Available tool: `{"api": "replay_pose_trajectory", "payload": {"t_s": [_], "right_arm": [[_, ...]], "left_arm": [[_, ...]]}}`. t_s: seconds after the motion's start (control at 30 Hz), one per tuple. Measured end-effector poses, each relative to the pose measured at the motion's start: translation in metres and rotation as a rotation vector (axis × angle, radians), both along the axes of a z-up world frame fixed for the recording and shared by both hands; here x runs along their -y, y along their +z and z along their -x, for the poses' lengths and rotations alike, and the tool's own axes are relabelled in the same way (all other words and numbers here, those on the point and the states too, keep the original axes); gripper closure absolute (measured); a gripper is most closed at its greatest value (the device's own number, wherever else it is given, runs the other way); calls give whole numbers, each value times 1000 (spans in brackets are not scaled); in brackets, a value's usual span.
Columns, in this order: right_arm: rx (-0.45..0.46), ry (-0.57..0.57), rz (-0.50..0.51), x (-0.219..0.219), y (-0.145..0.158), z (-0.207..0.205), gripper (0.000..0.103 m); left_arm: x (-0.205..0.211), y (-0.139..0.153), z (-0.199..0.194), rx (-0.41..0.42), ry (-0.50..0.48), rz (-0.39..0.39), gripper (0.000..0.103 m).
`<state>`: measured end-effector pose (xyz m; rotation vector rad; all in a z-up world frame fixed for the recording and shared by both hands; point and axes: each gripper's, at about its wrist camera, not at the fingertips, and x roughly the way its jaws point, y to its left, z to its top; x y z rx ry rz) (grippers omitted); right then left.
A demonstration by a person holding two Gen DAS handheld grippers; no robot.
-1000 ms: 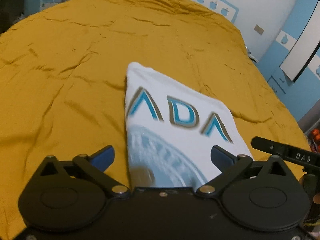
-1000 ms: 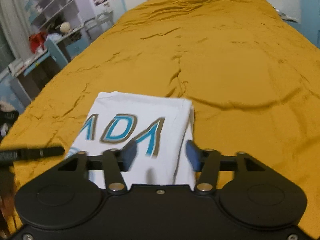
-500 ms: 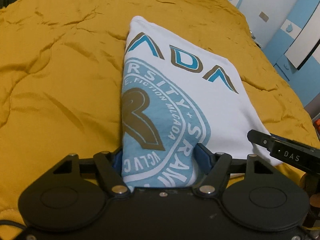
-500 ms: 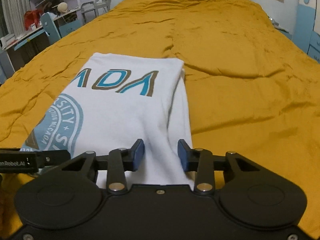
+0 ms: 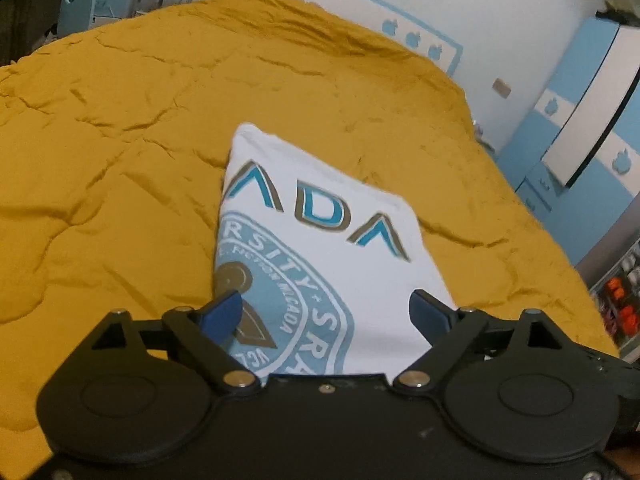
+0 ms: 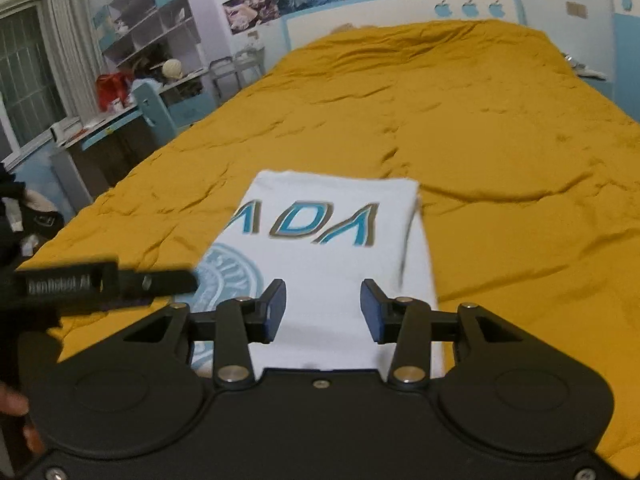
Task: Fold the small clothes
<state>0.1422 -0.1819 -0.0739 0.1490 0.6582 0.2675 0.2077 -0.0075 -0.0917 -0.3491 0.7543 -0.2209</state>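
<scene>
On the mustard bed (image 5: 120, 168) the folded white T-shirt (image 5: 320, 248) now lies flat. Both jaws have just been opening, with cloth between them: my left hand-held gripper (image 5: 326, 312) stands wide, my right hand-held gripper (image 6: 323, 310) narrower, neither pinching. This fold looks finished.

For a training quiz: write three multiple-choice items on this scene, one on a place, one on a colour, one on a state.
1. Where does the folded T-shirt lie?
A. on the bed cover
B. on a chair
C. on the floor

2. What colour is the bed cover?
A. green
B. mustard yellow
C. grey

3. How do the left gripper jaws stand?
A. shut tight
B. wide apart
C. out of view

Key: 1 A, the shirt rests flat on the cover in both views. 2 B, mustard yellow fabric surrounds it. 3 B, the blue pads stand far apart, pinching no cloth.
</scene>
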Motion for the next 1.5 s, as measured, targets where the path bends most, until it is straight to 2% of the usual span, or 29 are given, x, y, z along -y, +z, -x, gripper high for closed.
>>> {"api": "replay_pose_trajectory", "payload": {"t_s": [0.13,0.2,0.23,0.33,0.43,0.5,0.57,0.7,0.8,0.97,1.13,1.27,1.4,1.5], "right_arm": [[-80,-33,48,2,-25,-10,60],[-112,-41,60,5,-37,-14,61],[-119,-39,56,7,-40,-15,61],[-119,-33,61,8,-45,-17,61],[-126,-27,64,9,-39,-18,60],[-107,-27,52,10,-27,-23,55],[-49,-33,61,10,-11,-29,47],[19,-19,80,7,7,-65,47],[17,-8,107,3,1,-93,53],[-83,-7,117,1,-32,-122,56],[-123,-27,85,12,-51,-126,55],[-138,-17,79,13,-45,-128,55],[-98,-12,92,9,-26,-135,54],[-55,-25,98,6,-13,-148,54]], "left_arm": [[9,-21,-11,-47,-22,-45,8],[13,-30,-13,-64,-40,-67,3],[13,-35,-16,-66,-52,-72,0],[19,-44,-20,-74,-71,-115,0],[21,-35,-22,-80,-72,-130,0],[19,-21,-28,-83,-66,-112,0],[16,-7,-33,-37,-60,-101,0],[17,9,-68,13,-52,-147,0],[15,-1,-97,-25,-34,-143,0],[15,-38,-120,-129,-31,-123,0],[20,-55,-123,-141,-57,-141,0],[22,-51,-129,-157,-44,-144,0],[16,-40,-134,-145,-24,-109,0],[13,-34,-144,-124,-6,-154,0]]}}
